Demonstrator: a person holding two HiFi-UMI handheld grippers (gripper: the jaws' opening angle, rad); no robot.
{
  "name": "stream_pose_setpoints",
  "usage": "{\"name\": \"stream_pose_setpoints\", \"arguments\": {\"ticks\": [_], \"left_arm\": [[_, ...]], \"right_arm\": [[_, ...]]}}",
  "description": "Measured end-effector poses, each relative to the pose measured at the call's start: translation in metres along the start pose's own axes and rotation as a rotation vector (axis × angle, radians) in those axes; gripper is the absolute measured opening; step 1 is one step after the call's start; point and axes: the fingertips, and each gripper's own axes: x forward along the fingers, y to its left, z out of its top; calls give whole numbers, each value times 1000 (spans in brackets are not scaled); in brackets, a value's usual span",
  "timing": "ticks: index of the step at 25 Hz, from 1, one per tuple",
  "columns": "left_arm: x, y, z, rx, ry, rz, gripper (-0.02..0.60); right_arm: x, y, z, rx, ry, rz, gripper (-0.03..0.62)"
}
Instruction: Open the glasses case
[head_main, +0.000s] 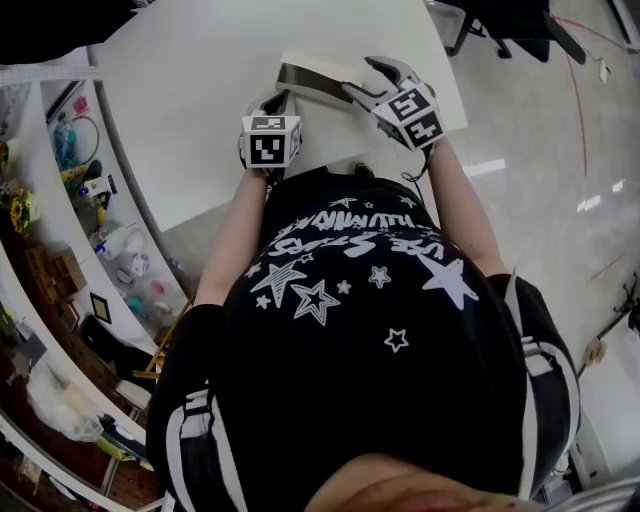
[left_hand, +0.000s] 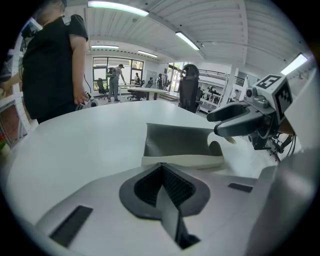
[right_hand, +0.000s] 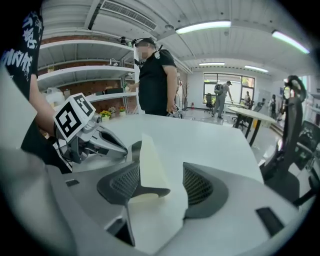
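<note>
At the upper centre of the head view, the glasses case (head_main: 312, 80) sits on the white table (head_main: 200, 80). My right gripper (right_hand: 160, 184) pinches its raised cream lid (right_hand: 150, 165). My left gripper (left_hand: 161, 167) is closed, its tips against the case's near edge.

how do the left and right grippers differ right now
Jaws: the left gripper has its jaws together with nothing between them; the right gripper has its jaws clamped on the cream flap of the glasses case.
Place: the left gripper's tips sit at the case's long near edge, while the right gripper comes in at its end.
Shared: both are at the open case on the white table.
</note>
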Motion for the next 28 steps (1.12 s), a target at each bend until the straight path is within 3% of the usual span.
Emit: {"name": "stream_pose_setpoints", "arguments": {"ticks": [11, 17, 28], "left_arm": [[-1, -1, 0, 4, -3, 2, 12], [-1, -1, 2, 7, -1, 38, 12], [-41, -12, 30, -100, -153, 161, 12]], "right_arm": [[-9, -26, -1, 157, -44, -84, 278], [-14, -31, -3, 203, -68, -76, 278], [-49, -34, 3, 205, -175, -4, 278]]}}
